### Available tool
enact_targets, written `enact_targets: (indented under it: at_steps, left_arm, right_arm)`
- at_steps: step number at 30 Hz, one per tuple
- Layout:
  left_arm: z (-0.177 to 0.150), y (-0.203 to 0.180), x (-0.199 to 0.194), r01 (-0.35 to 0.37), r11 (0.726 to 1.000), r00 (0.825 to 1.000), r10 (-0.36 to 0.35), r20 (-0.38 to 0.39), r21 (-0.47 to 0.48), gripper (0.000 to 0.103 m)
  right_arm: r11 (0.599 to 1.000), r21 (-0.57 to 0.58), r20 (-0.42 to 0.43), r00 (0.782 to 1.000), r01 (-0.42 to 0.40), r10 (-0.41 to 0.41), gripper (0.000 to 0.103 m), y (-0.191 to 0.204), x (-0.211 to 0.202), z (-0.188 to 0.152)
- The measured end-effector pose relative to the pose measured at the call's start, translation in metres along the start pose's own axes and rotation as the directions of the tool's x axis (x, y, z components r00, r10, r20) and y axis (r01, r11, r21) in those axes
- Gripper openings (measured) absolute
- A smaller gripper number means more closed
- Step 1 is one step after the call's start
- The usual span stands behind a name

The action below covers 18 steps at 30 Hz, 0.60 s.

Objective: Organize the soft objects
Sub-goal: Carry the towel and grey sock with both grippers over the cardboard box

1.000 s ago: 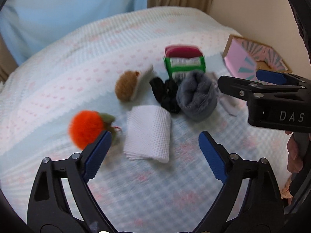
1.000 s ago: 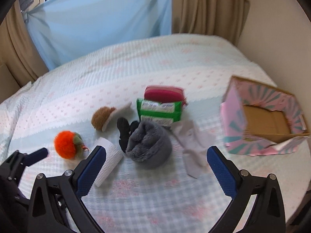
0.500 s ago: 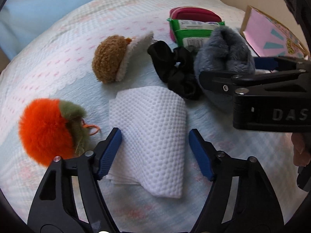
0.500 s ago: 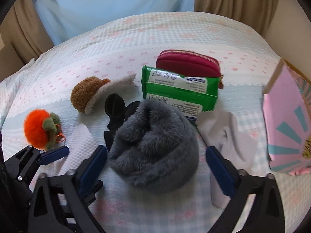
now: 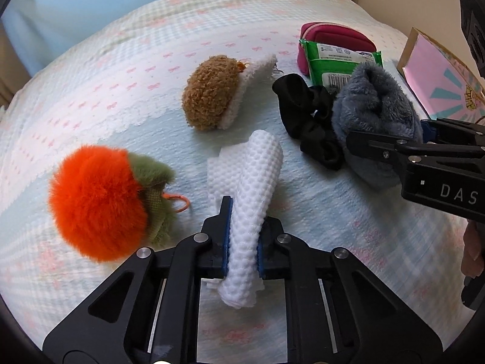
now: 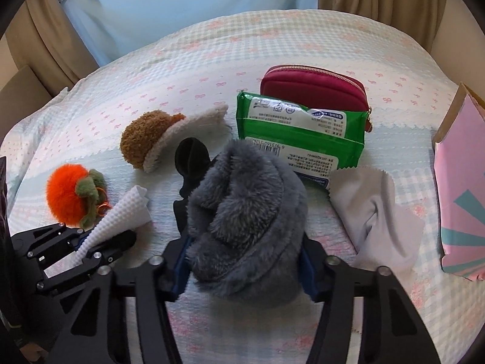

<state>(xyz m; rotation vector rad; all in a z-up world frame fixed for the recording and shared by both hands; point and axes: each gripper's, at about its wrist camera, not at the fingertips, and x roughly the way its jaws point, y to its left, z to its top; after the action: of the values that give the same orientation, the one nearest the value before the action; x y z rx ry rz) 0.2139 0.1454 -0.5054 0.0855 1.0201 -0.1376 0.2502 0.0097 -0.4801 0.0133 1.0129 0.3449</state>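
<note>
Left gripper (image 5: pixel 242 242): clamped tight on the folded white waffle cloth (image 5: pixel 254 188), bunched upright between its pads. Right gripper (image 6: pixel 242 268): jaws closing around the grey furry item (image 6: pixel 245 212), pads apparently pressing its sides. Nothing sorted yet; orange pom-pom (image 5: pixel 97 203), brown plush (image 5: pixel 209 100), black scrunchie (image 5: pixel 306 115), grey cloth (image 6: pixel 376 212) remain loose on the bedspread (image 5: pixel 121 69), and the pink box (image 6: pixel 460 200) is seemingly unfilled.

Pale blue checked bedspread with pink bows (image 6: pixel 212 69) carrying an orange fluffy pompom (image 5: pixel 97 203), brown curly plush (image 5: pixel 209 97), black scrunchie (image 5: pixel 306 118), green wipes packet (image 6: pixel 300 139), crimson zip pouch (image 6: pixel 315 86), grey cloth (image 6: pixel 376 215)
</note>
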Motion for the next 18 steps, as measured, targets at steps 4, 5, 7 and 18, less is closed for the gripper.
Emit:
enact_targets:
  at_steps: [4,5,7,18]
  left_arm:
    - [0.004,0.004,-0.008,0.02,1.0,1.0,-0.02,-0.001,-0.015,0.009]
    - [0.005,0.005,-0.011,0.023,1.0,1.0,-0.023,0.002,-0.015,0.008]
    - [0.009,0.006,-0.019,0.029,0.999,1.0,-0.029,0.01,-0.015,0.008]
    - [0.058,0.012,-0.105,0.041,0.999,0.996,-0.039,0.083,-0.02,0.008]
  right_arm:
    - [0.999,0.031,0.0,1.0,0.009,-0.009,0.047,0.0,-0.007,0.001]
    - [0.999,0.038,0.001,1.0,0.01,-0.01,0.046,0.0,-0.011,0.001]
    - [0.999,0.052,0.009,1.0,0.016,-0.017,0.045,0.001,-0.02,0.003]
    - [0.991,0.134,0.072,0.997,0.027,-0.037,0.045,0.018,-0.11,0.025]
